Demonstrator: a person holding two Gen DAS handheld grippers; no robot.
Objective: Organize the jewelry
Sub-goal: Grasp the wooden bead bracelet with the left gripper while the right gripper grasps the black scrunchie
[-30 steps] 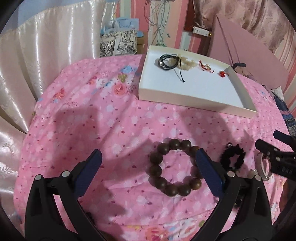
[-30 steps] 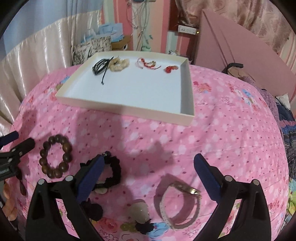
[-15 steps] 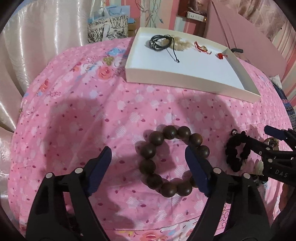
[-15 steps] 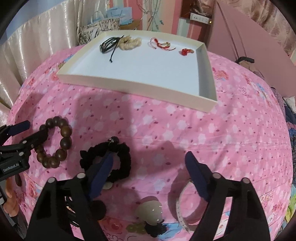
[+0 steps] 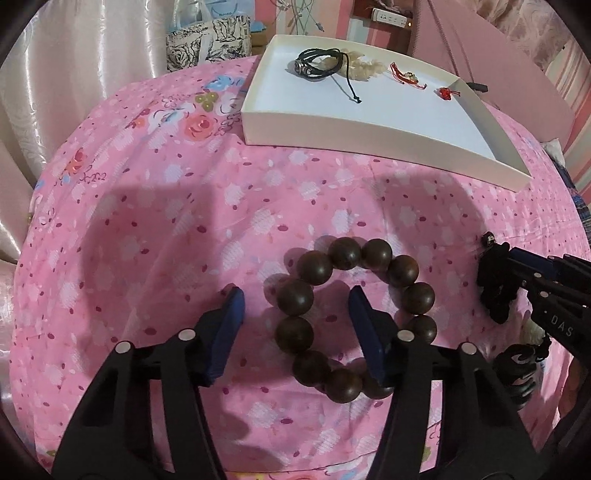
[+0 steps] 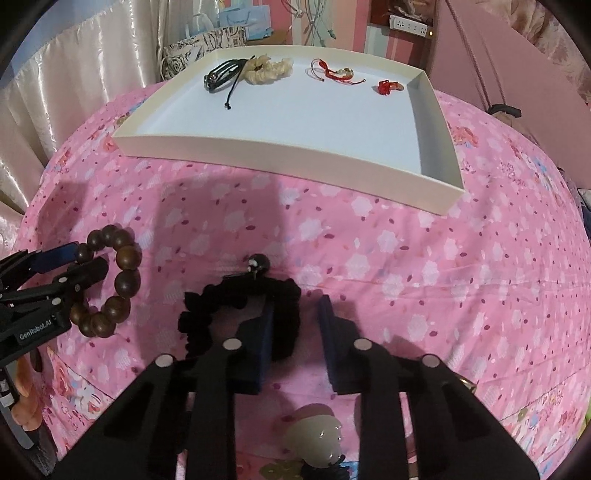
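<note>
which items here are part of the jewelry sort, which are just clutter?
Job:
- bead bracelet, left gripper straddling its left side
- black scrunchie, right gripper straddling its right side
- tray with pieces already in it

Clutter:
- floral bag
- power strip
- curtain

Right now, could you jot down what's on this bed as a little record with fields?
surface: pink floral bedspread
tray: white tray, far side
in tray: black cord bracelet, cream scrunchie, two red pieces
left gripper: open, straddling one side of wooden bead bracelet
right gripper: open, straddling one side of black scrunchie
</note>
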